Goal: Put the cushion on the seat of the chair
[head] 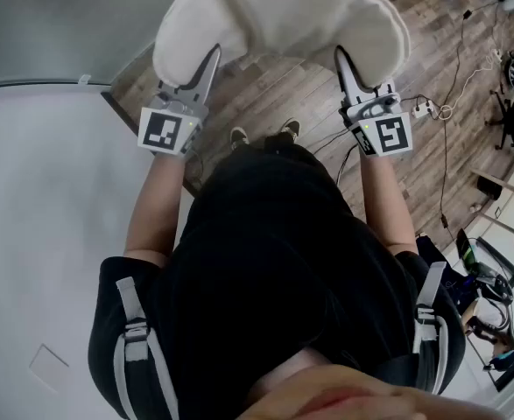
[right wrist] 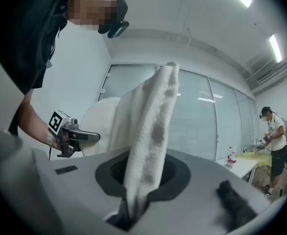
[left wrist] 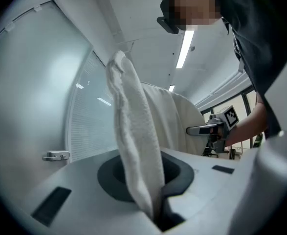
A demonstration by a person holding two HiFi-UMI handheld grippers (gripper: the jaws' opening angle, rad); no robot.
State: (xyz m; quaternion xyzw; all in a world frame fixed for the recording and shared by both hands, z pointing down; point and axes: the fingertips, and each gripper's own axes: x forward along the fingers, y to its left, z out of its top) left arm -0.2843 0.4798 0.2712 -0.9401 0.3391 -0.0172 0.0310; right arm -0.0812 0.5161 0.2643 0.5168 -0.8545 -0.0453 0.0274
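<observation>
left tool (head: 211, 58) – clamped on cushion (head: 278, 16) | right tool (head: 342, 59) – clamped on cushion's other edge

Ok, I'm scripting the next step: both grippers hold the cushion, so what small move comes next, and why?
Probably keep both grips shut and turn to find the chair, which no view shows. The left gripper and right gripper each pinch an edge of the cushion, held over the floor, so releasing now would drop it.
</observation>
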